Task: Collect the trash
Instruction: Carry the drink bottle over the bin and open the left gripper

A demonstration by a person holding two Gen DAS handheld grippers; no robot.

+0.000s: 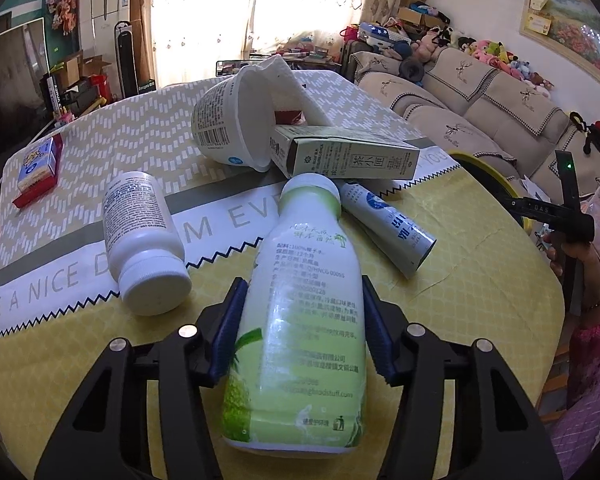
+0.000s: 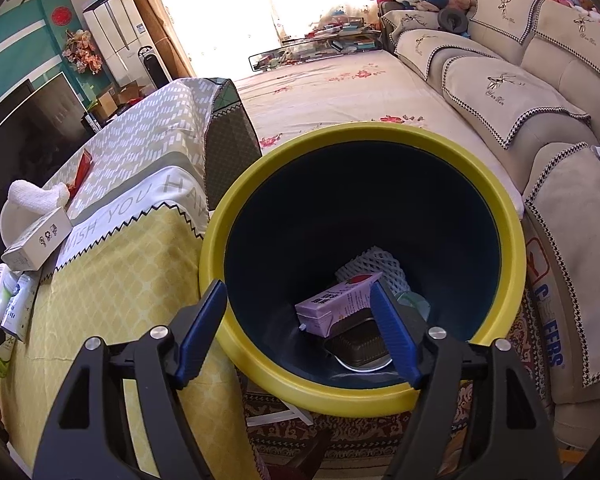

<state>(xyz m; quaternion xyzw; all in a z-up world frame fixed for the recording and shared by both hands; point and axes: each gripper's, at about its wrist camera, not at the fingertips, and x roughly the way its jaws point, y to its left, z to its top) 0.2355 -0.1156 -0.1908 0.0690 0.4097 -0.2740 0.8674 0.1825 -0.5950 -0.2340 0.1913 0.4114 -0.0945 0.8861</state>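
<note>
A green and white drink bottle (image 1: 304,312) lies on the table between the blue pads of my left gripper (image 1: 304,292), which press on its sides. Beyond it lie a white pill bottle (image 1: 144,240), a white tube (image 1: 388,224), an olive carton (image 1: 348,156) and a tipped white cup (image 1: 236,124). My right gripper (image 2: 300,292) is open and empty over a yellow-rimmed bin (image 2: 364,396) beside the table. In the bin lie a purple carton (image 2: 336,304), white foam netting (image 2: 376,264) and a dark tray (image 2: 360,348).
A blue and red box (image 1: 38,172) lies at the table's far left. The yellow patterned tablecloth (image 2: 112,276) covers the table next to the bin. A beige sofa (image 2: 512,92) runs along the right, a television (image 2: 24,132) stands at the left.
</note>
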